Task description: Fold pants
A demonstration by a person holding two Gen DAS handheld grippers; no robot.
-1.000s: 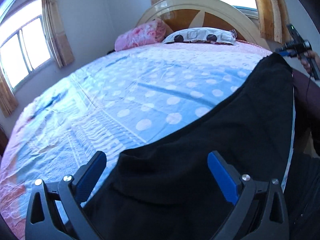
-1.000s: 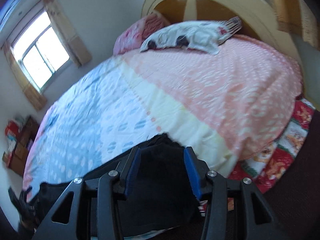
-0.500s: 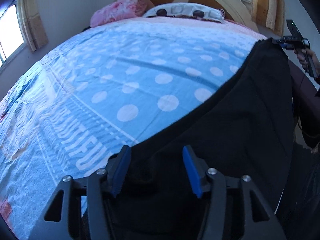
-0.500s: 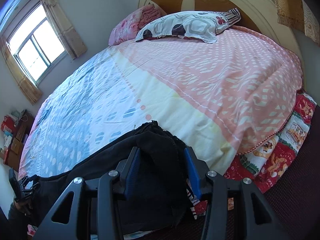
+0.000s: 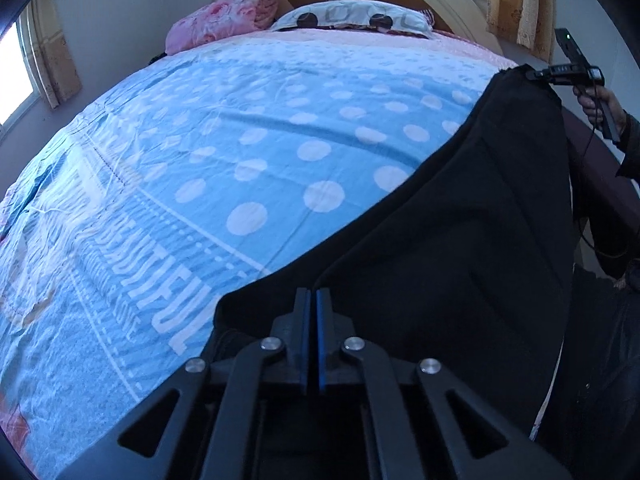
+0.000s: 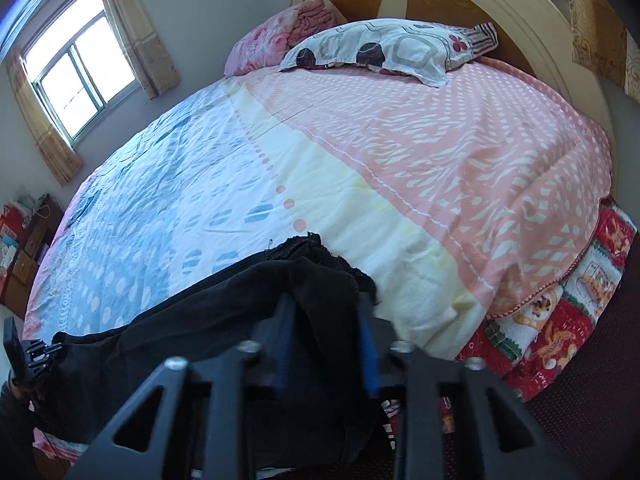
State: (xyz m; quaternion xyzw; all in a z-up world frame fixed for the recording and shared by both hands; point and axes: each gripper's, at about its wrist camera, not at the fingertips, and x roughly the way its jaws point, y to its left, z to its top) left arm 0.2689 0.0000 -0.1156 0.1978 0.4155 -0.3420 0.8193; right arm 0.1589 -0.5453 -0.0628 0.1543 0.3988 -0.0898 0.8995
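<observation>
Black pants lie stretched along the near edge of the bed. My left gripper is shut on one end of them, its blue pads pressed together over the cloth. In the right wrist view the other end of the pants is bunched between the blue pads of my right gripper, which is shut on it. The right gripper also shows in the left wrist view at the far end of the pants, and the left gripper shows in the right wrist view.
The bed has a blue polka-dot cover that turns pink toward the headboard. A patterned pillow and a pink quilt lie at the head. A window and a cabinet stand left.
My left gripper has closed from wide open onto the pants' end. My right gripper has stayed shut on the other end and shifted slightly; the pants are drawn straighter.
</observation>
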